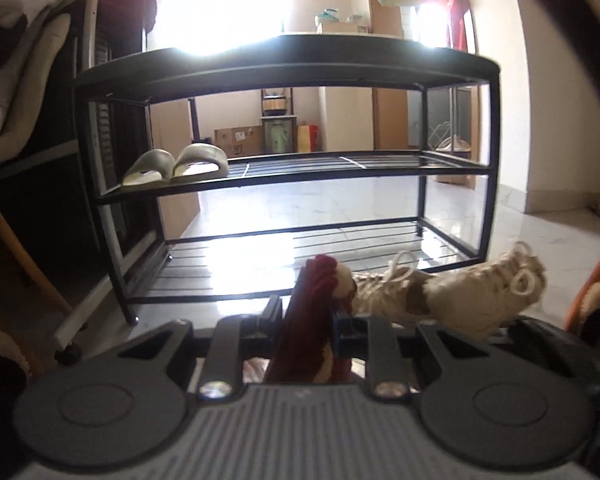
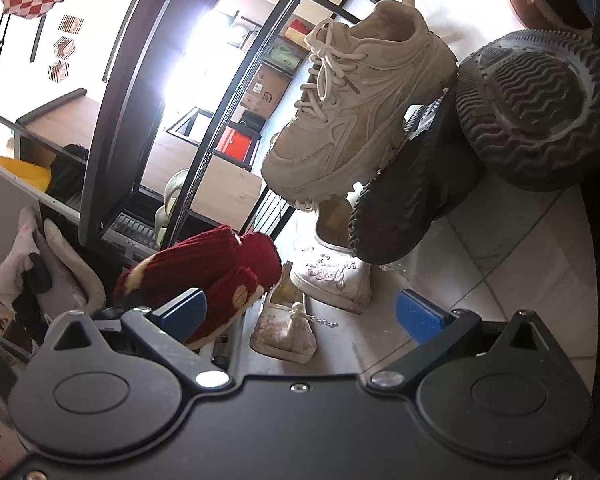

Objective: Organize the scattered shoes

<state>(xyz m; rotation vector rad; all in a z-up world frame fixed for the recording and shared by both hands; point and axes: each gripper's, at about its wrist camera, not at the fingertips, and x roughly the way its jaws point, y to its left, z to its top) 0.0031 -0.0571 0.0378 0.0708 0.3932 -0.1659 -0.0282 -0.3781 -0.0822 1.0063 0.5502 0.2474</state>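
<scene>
While your left gripper [image 1: 316,320] pinches a red knitted slipper [image 1: 312,320], your right gripper [image 2: 300,312] stands spread over the floor.

Your left view faces the black shoe rack [image 1: 284,76], where a pair of pale slides [image 1: 176,166] sits at the left end of the middle shelf and a beige sneaker [image 1: 452,296] lies near the rack's lower front edge. Only your right view shows the beige sneaker [image 2: 364,100] leaning on dark-soled shoes [image 2: 532,108], a white embroidered shoe [image 2: 332,272] and a small pink shoe [image 2: 284,328] on the tiles [image 2: 520,272], with nothing between its blue pads [image 2: 418,316].
</scene>
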